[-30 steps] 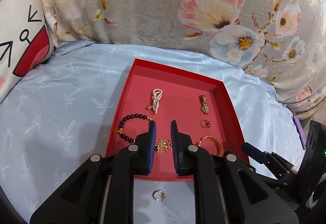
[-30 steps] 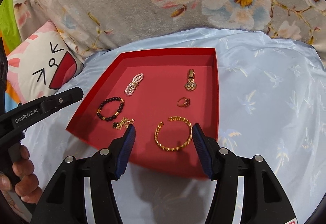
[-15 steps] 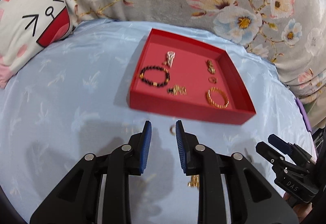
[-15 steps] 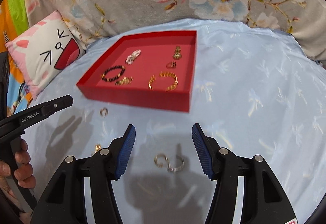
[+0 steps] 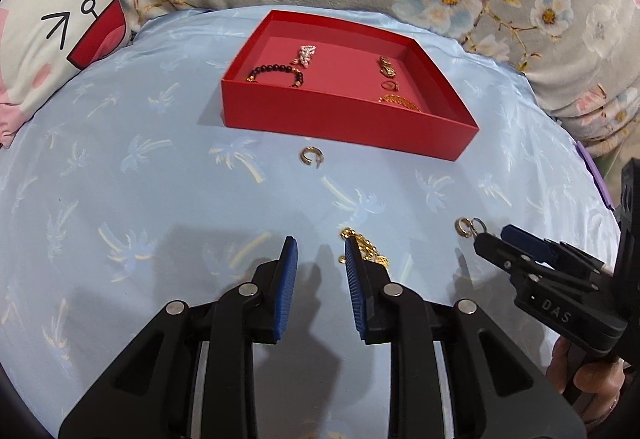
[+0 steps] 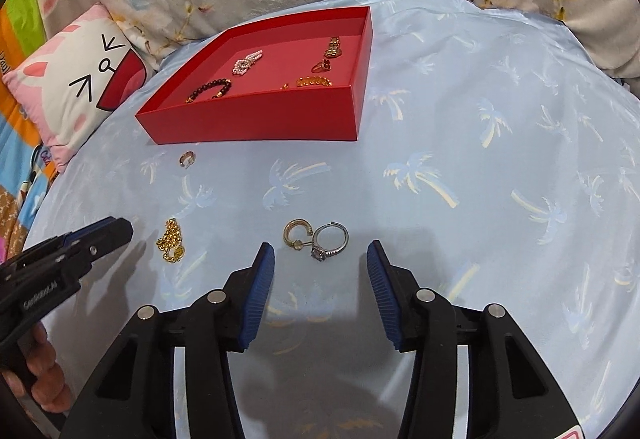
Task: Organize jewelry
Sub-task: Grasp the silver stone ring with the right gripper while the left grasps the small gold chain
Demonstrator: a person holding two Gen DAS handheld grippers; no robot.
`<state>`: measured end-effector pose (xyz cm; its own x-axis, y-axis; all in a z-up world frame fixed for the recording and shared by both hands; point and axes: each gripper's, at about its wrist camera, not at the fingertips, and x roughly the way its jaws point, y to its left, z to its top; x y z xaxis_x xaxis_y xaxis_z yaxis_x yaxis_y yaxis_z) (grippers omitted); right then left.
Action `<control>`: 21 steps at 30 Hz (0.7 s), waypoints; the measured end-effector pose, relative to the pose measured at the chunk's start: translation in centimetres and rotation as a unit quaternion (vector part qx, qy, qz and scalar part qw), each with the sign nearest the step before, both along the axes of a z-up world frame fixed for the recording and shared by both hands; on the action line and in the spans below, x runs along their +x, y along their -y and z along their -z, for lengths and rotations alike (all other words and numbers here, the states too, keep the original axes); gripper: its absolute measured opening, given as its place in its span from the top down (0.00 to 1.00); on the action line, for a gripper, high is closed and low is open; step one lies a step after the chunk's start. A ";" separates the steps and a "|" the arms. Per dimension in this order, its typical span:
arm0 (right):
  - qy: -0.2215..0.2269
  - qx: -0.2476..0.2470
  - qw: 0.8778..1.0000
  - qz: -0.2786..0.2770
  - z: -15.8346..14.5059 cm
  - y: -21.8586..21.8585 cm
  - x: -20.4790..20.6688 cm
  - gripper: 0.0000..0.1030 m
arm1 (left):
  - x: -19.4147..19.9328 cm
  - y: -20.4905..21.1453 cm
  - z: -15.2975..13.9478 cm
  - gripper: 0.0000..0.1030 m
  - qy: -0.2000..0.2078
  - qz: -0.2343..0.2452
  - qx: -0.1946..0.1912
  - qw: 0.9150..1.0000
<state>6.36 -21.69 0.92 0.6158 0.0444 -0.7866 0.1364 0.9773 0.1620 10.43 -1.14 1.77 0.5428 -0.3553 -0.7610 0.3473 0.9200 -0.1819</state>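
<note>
On the light-blue palm-print sheet (image 6: 460,143), a gold hoop earring (image 6: 297,234) touches a silver ring (image 6: 330,239), just ahead of the right gripper (image 6: 320,253), fingers wide. The left gripper (image 5: 318,253), moderately open and empty, sits beside a gold chain (image 5: 362,244). Farther off, the red tray (image 6: 256,121) holds bracelets, perhaps a watch.

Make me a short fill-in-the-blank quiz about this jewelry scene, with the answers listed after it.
1. The pearl bracelet lies inside the ____ tray.
2. The gold chain lies on the ____ cloth, outside the tray.
3. Both the left gripper and the right gripper are ____.

Answers: red; blue; open
</note>
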 end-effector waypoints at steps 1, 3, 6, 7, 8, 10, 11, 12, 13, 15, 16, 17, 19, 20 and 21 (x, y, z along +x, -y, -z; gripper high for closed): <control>-0.001 0.001 1.000 0.000 0.0 0.0 0.0 0.57 | -0.1 0.1 0.1 0.77 -0.001 0.001 0.000 1.000; 0.000 0.003 1.000 -0.001 0.1 -0.1 -0.1 0.59 | -0.2 0.4 0.2 0.77 -0.003 0.006 -0.002 1.000; -0.003 0.004 1.000 -0.003 0.3 -0.1 0.0 0.64 | -0.2 1.0 0.4 0.76 -0.009 0.014 -0.002 1.000; -0.004 0.005 1.000 -0.002 0.4 -0.2 0.0 0.65 | -0.2 1.3 0.5 0.73 -0.010 0.017 -0.003 1.000; -0.004 0.005 1.000 -0.002 0.5 -0.2 0.0 0.67 | -0.2 1.4 0.5 0.66 -0.011 0.018 -0.004 1.000; -0.003 0.004 1.000 0.000 0.5 -0.1 0.1 0.70 | -0.3 1.8 0.5 0.61 -0.008 0.021 -0.003 1.000; -0.004 0.005 1.000 0.000 0.5 -0.1 0.2 0.73 | -0.4 1.9 0.5 0.61 -0.007 0.023 -0.003 1.000; -0.004 0.005 1.000 0.001 0.5 -0.1 0.3 0.76 | -0.4 2.0 0.5 0.61 -0.007 0.024 -0.001 1.000; -0.004 0.005 1.000 0.001 0.5 -0.1 0.4 0.77 | -0.4 2.0 0.6 0.61 -0.007 0.024 -0.001 1.000; -0.003 0.003 1.000 0.002 0.5 -0.2 0.5 0.83 | -0.4 2.1 0.7 0.61 -0.007 0.023 0.001 1.000; -0.003 0.001 1.000 0.002 0.6 -0.3 0.6 0.85 | -0.4 2.1 0.8 0.61 -0.008 0.022 0.002 1.000; -0.003 0.000 1.000 0.002 0.6 -0.2 0.7 0.89 | -0.3 2.1 0.9 0.61 -0.009 0.022 0.003 1.000; -0.002 -0.002 1.000 0.005 0.7 -0.1 0.8 0.92 | -0.2 2.2 1.1 0.61 -0.009 0.020 0.006 1.000; -0.001 0.001 1.000 0.006 0.7 0.0 0.8 0.92 | -0.2 2.2 1.2 0.61 -0.009 0.019 0.006 1.000; 0.000 0.004 1.000 0.007 0.8 0.1 0.8 0.92 | -0.1 2.1 1.2 0.61 -0.009 0.017 0.007 1.000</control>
